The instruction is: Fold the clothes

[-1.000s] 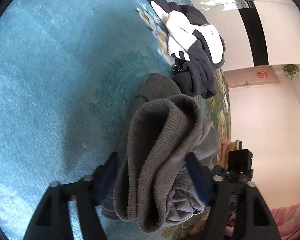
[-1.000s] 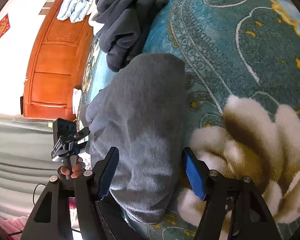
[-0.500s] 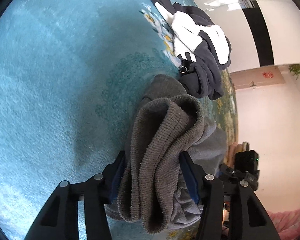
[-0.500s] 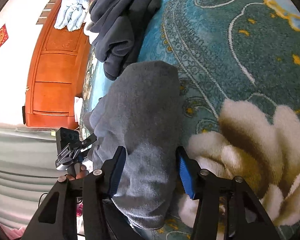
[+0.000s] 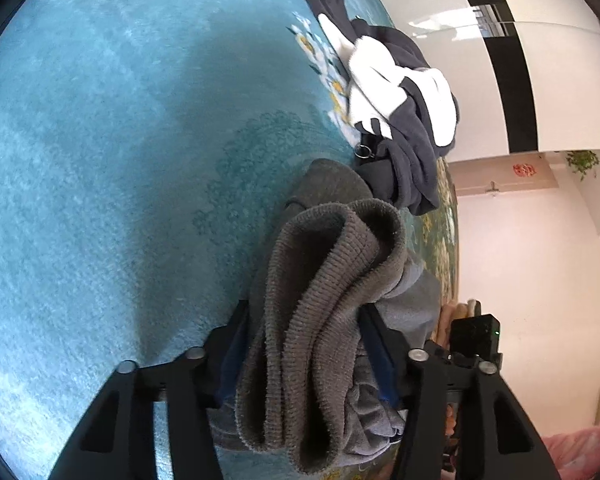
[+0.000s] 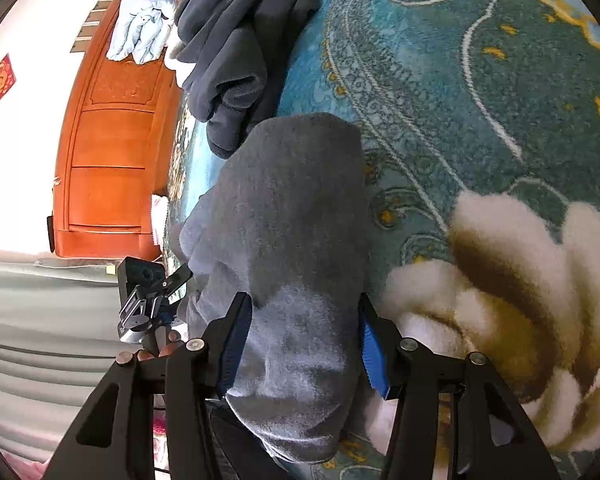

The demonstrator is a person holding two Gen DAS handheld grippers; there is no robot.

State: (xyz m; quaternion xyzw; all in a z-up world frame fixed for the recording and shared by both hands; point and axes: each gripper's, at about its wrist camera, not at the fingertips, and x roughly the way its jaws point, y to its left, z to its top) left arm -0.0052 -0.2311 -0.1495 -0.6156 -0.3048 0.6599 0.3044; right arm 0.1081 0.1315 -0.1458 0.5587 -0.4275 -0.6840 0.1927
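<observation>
In the left wrist view the grey garment (image 5: pixel 320 300) runs from the middle of the frame down to the lower centre, its ribbed hem bunched in thick folds that fill the gap of the left gripper (image 5: pixel 304 344). The jaws have just been closing on it, and both blue pads now press against the folds from either side, so the gripper stands about half open with the cloth clamped between them. The right wrist view shows the same grey garment (image 6: pixel 292 280) as a smooth, rounded fold reaching from the middle of the frame to the bottom edge, lying on the teal patterned carpet (image 6: pixel 480 100). The right gripper (image 6: pixel 304 344) has also just been closing; its blue pads sit flush against the two sides of the fold and grip it at roughly half its spread. Above the grey cloth, in the upper middle of both views, lies a dark navy and white garment (image 5: pixel 396 112), apart from either tool. A pale blue folded cloth (image 6: pixel 140 28) rests at the upper left of the right view, above an orange wooden cabinet (image 6: pixel 108 152). The inner faces of the pads are covered by cloth, so how deep the grip goes is not visible. The lower end of the garment is cut off by the frame edge and hidden behind the gripper bodies.
</observation>
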